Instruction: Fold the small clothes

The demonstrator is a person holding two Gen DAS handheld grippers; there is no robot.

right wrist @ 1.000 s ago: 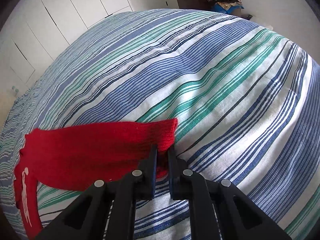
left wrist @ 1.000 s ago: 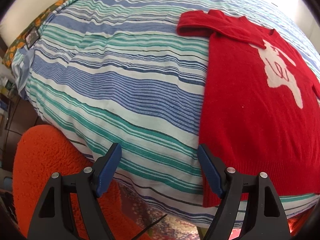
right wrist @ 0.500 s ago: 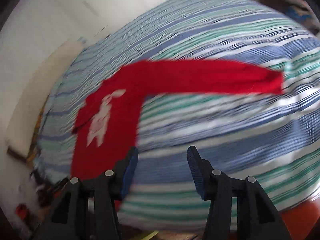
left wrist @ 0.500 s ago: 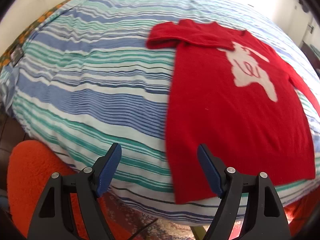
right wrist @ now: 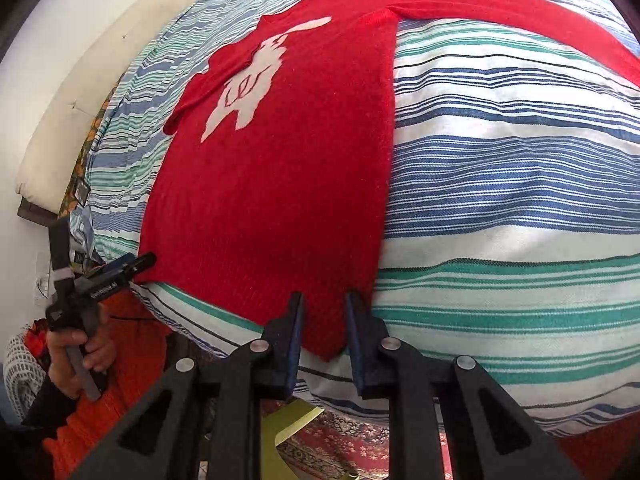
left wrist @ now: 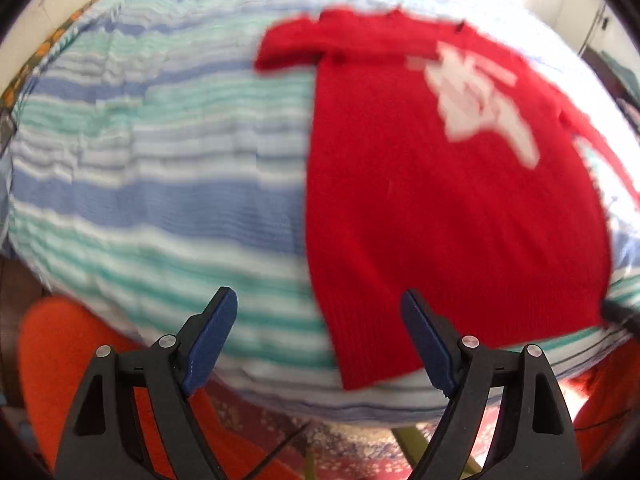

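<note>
Hand [right wrist: 78, 356] grips left tool [right wrist: 136, 262], seemingly near sweater [right wrist: 272, 184] hem.

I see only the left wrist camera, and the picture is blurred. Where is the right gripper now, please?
Observer: The right gripper is at the near hem of the red sweater, at the corner opposite yours. Its jaws have just been closing. The hem corner lies between them, with a narrow gap still showing, so it does not look pinched yet.
Operator: Thank you. One sleeve is cut off at the right edge of my picture. How does it lie?
Observer: That sleeve lies stretched out straight across the striped bedcover, away from the body of the sweater, not folded in.
</note>
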